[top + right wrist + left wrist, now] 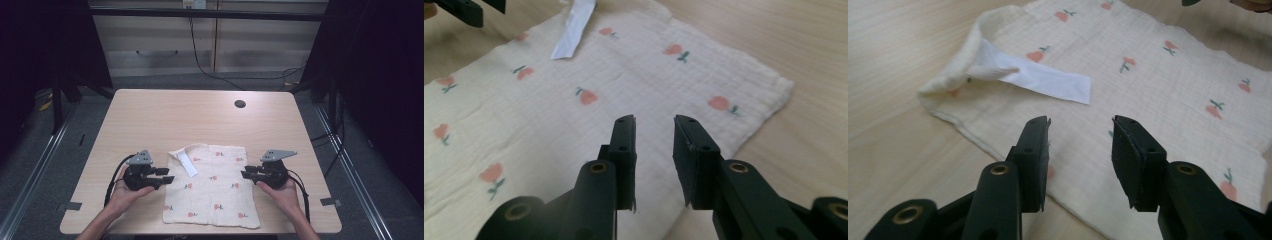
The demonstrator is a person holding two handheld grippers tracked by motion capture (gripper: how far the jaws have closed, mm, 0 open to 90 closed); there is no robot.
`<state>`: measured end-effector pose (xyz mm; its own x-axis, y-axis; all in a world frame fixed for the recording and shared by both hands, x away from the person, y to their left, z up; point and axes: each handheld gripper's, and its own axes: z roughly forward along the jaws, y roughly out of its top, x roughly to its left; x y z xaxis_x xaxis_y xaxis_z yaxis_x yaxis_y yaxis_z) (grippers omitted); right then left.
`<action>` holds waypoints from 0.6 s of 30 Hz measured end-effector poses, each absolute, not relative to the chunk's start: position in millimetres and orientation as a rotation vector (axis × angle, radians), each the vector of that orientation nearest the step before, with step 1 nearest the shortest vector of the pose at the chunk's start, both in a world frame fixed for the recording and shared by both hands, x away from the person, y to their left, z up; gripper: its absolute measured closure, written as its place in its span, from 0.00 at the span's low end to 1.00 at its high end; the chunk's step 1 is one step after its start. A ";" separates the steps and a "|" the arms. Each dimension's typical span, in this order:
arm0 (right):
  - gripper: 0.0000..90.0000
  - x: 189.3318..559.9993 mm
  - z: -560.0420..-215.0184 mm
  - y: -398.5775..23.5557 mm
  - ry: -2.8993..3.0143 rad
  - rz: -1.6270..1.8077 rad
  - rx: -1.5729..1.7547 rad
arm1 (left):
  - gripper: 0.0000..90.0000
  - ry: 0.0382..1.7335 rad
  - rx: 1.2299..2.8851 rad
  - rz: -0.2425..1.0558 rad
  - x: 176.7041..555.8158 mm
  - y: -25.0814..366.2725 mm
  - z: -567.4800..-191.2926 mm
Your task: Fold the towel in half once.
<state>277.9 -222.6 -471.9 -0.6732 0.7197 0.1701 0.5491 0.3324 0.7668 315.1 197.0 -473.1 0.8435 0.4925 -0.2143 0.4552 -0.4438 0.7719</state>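
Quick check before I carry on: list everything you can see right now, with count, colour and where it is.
cloth: one, cream with small red fruit print, flat on the near middle of the table, far-left corner folded over.
label: one, white strip, lying on the cloth at that folded corner.
table: one, light wood, with a dark round hole near its far right edge.
cabinet: pale wood, behind the table.
cables: black, on the floor behind the table.
left gripper: black, at the cloth's left edge, jaws open, nothing between them.
right gripper: black, at the cloth's right edge, jaws open, nothing between them.
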 end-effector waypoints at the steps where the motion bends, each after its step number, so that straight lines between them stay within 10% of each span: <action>1: 0.78 282.6 -471.9 -224.1 2.385 1.261 1.165 | 0.65 0.698 2.091 0.067 318.6 198.4 -471.4; 18: 0.76 345.8 -474.3 -226.5 2.330 1.235 1.227 | 0.64 0.821 1.997 0.122 373.9 196.3 -464.9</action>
